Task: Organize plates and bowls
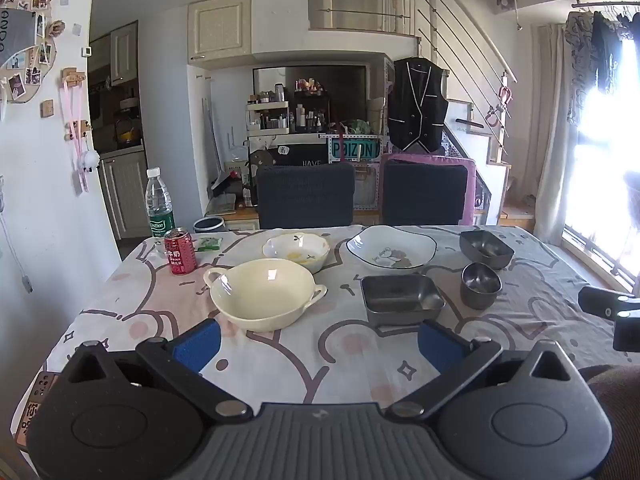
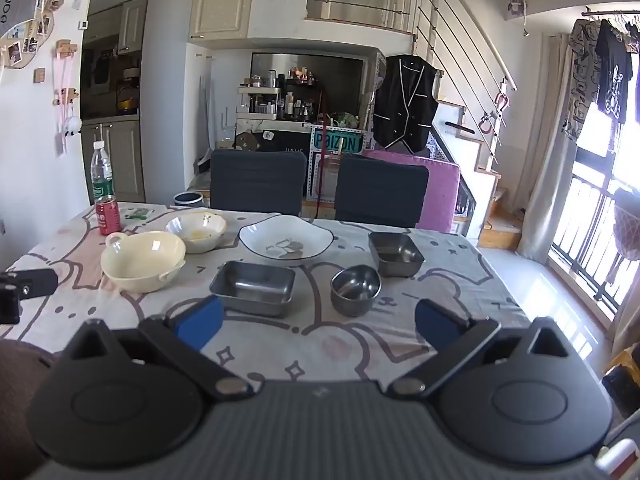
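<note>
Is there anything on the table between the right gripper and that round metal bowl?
Nothing visible. Only bare tablecloth lies between the open right gripper and the round metal bowl. The rectangular metal tray sits to the bowl's left, apart from it.

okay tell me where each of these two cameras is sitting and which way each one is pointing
Left wrist: rides on the left gripper, low over the near table edge, facing across toward the chairs, centred on the cream two-handled bowl; its own open blue-padded fingers show, and the right gripper's tip at the right edge.
Right wrist: rides on the right gripper, further right, same heading, centred on the rectangular steel tray and round steel bowl; its open fingers show, and the left gripper at the left edge.
Shared: all six dishes, red can, water bottle.
</note>
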`<state>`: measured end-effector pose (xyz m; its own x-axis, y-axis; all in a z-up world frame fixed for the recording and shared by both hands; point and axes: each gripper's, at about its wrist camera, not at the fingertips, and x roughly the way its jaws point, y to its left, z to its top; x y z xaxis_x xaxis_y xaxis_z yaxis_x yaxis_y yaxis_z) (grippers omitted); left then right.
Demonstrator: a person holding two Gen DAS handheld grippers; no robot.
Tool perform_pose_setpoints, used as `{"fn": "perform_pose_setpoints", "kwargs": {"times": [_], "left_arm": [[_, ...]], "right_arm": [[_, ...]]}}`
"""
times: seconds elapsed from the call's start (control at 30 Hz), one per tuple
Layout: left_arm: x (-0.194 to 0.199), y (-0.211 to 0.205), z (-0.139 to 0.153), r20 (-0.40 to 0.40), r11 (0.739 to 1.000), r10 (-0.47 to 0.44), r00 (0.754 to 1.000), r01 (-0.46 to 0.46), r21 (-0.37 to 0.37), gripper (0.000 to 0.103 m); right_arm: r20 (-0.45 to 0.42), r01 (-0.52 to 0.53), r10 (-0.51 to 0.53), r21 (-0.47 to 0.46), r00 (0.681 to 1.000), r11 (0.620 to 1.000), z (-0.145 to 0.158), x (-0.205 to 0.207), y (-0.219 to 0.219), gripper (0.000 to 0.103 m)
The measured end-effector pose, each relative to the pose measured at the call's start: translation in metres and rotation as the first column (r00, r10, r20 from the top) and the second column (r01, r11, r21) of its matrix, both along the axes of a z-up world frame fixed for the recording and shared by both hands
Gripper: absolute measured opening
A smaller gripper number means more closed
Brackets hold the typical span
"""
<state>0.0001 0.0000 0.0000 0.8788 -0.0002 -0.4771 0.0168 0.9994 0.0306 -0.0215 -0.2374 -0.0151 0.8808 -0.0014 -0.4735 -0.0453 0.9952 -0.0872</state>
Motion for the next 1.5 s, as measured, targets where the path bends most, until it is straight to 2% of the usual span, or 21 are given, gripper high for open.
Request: {"fn": "perform_pose_setpoints", "kwargs": {"times": [1.5], "left_arm": [[0.0, -0.0001, 0.0, -0.003, 1.0, 0.0, 1.0, 0.0, 0.0, 0.103]], "right_arm": [[-0.005, 0.001, -0.001, -0.003, 1.0, 1.0, -0.0002, 0.0013, 0.0007, 0.103]]}}
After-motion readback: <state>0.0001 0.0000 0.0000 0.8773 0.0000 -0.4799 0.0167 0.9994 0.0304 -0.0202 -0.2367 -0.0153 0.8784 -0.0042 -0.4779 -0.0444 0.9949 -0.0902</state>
